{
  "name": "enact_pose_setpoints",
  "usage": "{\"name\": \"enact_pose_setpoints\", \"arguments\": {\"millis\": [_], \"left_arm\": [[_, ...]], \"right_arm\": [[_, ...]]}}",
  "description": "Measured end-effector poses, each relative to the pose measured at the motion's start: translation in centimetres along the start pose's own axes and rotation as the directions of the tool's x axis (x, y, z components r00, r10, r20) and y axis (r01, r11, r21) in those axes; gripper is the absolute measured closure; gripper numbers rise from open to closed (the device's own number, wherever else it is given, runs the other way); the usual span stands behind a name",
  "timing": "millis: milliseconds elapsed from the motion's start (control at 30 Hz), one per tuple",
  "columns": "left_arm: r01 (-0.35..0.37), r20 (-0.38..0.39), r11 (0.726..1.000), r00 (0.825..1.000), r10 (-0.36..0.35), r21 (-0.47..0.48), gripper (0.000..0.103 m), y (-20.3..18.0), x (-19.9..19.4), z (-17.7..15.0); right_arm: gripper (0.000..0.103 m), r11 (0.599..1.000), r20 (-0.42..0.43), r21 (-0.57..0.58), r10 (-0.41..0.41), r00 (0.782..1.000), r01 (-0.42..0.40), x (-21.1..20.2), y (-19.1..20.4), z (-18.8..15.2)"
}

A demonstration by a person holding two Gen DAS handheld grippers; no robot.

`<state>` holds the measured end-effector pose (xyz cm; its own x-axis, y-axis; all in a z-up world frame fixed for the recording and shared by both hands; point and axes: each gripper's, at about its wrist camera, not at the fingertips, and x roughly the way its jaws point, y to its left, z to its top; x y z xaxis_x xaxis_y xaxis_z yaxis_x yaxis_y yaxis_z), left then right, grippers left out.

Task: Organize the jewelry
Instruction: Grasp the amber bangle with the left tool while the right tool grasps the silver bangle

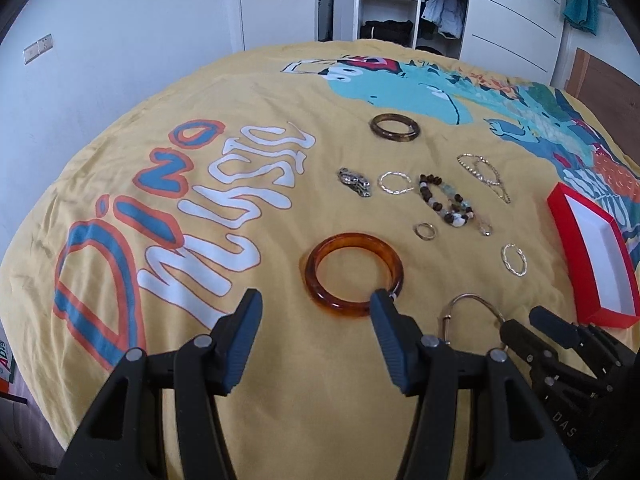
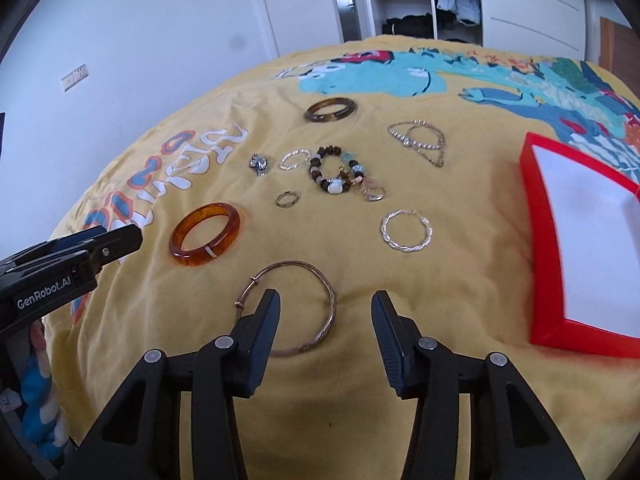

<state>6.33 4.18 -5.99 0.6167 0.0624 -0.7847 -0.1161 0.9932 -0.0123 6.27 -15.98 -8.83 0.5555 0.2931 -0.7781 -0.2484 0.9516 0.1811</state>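
Jewelry lies spread on a yellow printed bedspread [image 1: 280,360]. My left gripper [image 1: 316,304] is open, just in front of an amber bangle [image 1: 354,274], its right finger at the bangle's near rim. My right gripper [image 2: 326,306] is open over the right side of a thin bronze bangle [image 2: 294,306]; the amber bangle [image 2: 206,234] lies to its left. Beyond lie a dark brown bangle [image 2: 330,110], a beaded bracelet [image 2: 334,172], a silver twisted hoop [image 2: 406,230], small rings [image 2: 287,199] and a chain [image 2: 420,140]. A red box [image 2: 536,240] with a white inside sits at right.
The red box also shows in the left wrist view [image 1: 560,216], with the right gripper's body [image 1: 560,344] beside it. A silver charm [image 1: 354,182] lies left of the pile. A wardrobe [image 1: 400,0] and door stand beyond the bed.
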Motion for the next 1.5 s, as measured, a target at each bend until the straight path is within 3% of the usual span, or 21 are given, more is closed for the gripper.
{"name": "enact_pose_setpoints", "arguments": {"millis": [333,567,800,867,967,1033,1333,1500], "left_arm": [[-0.012,-0.144,0.999,0.990,0.008,-0.031,0.049,0.3,4.5,2.1],[-0.021,-0.277,0.997,0.961,0.000,-0.071,0.050,0.8,8.2,1.8],[-0.053,-0.273,0.998,0.961,0.042,-0.032,0.052,-0.1,9.6,2.7],[-0.056,-0.265,0.998,0.963,0.054,-0.001,0.059,-0.6,9.5,2.8],[-0.060,-0.261,0.998,0.963,0.067,0.037,0.083,-1.3,8.9,3.1],[-0.050,-0.271,0.998,0.961,0.057,0.030,0.093,-0.9,8.7,3.3],[0.011,-0.263,1.000,0.965,-0.009,0.009,0.094,-1.5,6.0,5.3],[-0.001,-0.235,0.998,0.972,0.015,0.059,0.094,-2.2,4.3,6.6]], "right_arm": [[0.067,1.000,-0.125,0.013,0.015,0.992,-0.014,3.2,-0.4,0.5],[0.071,0.999,-0.174,-0.054,-0.015,0.985,0.006,4.3,0.2,1.0],[0.073,0.982,-0.174,-0.185,-0.083,0.981,0.050,5.9,1.3,1.3],[0.077,0.979,-0.178,-0.200,-0.086,0.980,0.050,6.2,1.3,1.7],[0.095,0.975,-0.198,-0.218,-0.085,0.977,0.041,6.2,1.1,2.5],[0.098,0.977,-0.212,-0.211,-0.070,0.975,0.024,6.2,0.9,3.1],[0.099,0.985,-0.205,-0.166,0.005,0.979,-0.040,4.0,0.4,4.9],[0.098,0.988,-0.198,-0.142,0.025,0.980,-0.054,2.7,-0.1,5.5]]}}
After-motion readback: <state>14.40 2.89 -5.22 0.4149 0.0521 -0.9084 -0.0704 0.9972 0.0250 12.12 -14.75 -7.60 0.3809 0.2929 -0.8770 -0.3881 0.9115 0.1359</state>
